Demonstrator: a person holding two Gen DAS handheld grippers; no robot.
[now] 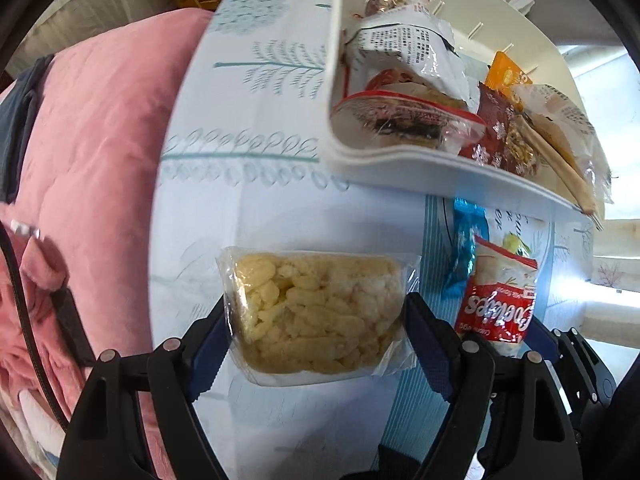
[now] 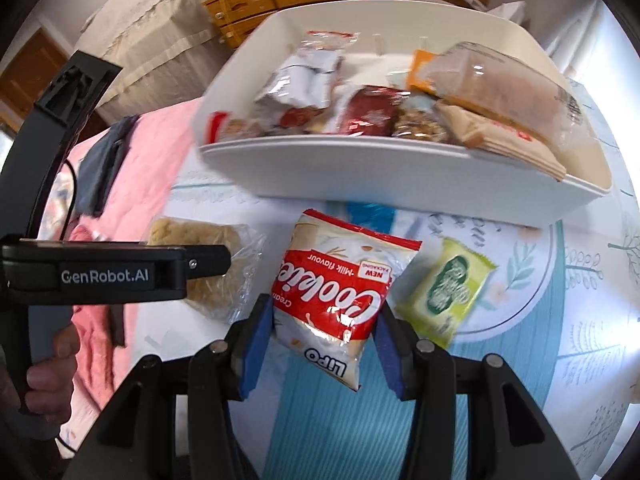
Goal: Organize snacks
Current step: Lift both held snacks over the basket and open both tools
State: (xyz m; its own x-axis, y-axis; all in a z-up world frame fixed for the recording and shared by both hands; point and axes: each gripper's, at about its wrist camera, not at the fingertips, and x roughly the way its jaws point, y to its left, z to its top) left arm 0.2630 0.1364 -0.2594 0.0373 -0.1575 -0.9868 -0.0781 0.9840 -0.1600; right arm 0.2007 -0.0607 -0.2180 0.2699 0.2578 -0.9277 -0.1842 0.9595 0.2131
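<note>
The left hand-held gripper [image 1: 316, 320] grips a clear bag of yellow puffed snacks [image 1: 316, 312] between its blue pads, jaws set wide around it, above the patterned tabletop [image 1: 280, 208]. The right hand-held gripper [image 2: 322, 336] pinches a red-and-white cookie packet [image 2: 340, 292] at a narrower spread. Just beyond both stands the white bin [image 2: 384, 176], already stacked with wrapped snacks. A green packet [image 2: 444, 288] lies on the tabletop right of the cookies.

Daylight pours in from the right, blowing the window [image 1: 600, 288] side out to white glare. Fisheye bending curves everything, with black corners. The white bin [image 2: 400, 176] and far edges smear softly; the middle stays sharp.
</note>
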